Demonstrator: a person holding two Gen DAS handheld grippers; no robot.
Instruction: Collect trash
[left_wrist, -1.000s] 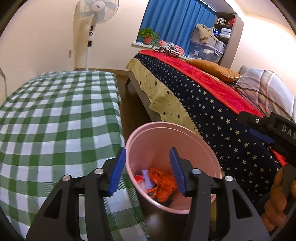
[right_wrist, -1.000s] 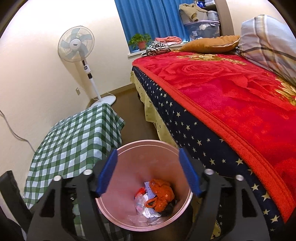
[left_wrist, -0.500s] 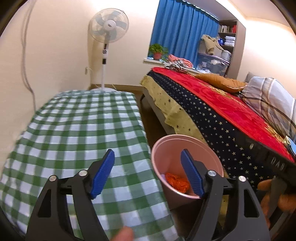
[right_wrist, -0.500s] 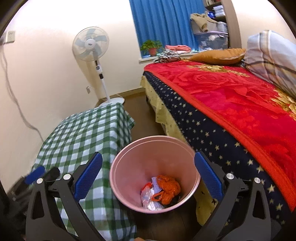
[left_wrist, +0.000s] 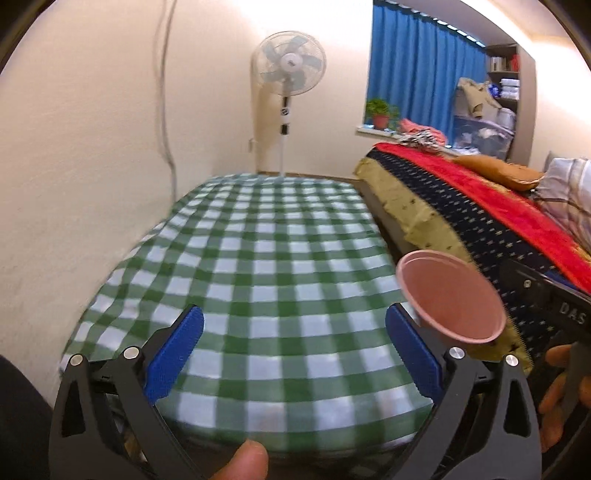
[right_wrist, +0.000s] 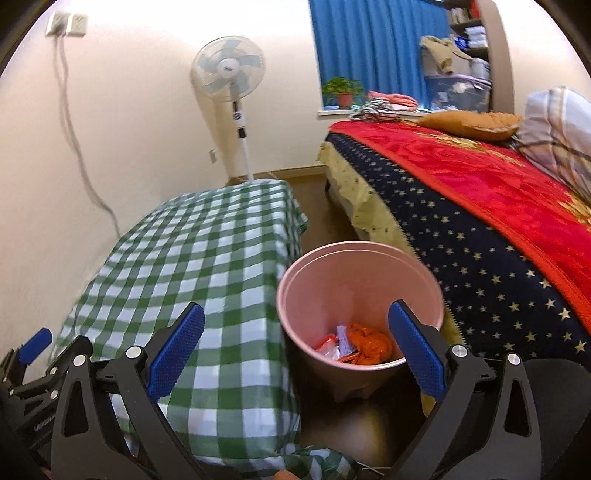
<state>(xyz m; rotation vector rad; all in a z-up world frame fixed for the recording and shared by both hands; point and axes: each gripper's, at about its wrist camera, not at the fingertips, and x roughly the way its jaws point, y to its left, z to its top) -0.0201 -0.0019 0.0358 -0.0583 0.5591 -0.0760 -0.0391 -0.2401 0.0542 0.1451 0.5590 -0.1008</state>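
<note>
I hold both grippers, left (left_wrist: 295, 354) and right (right_wrist: 295, 350), spread wide and empty; the pink bin (right_wrist: 360, 314) holds orange trash (right_wrist: 369, 347), perhaps wrappers.

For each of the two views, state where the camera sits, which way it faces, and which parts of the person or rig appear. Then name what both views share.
Left wrist: on the left gripper, facing along the checked table toward the fan; its open fingers, a thumb and the right-hand device show.
Right wrist: on the right gripper, angled down at the pink bin holding orange trash; its open fingers and the left gripper show.
Shared: table, bin, fan, bed, blue curtain.
</note>
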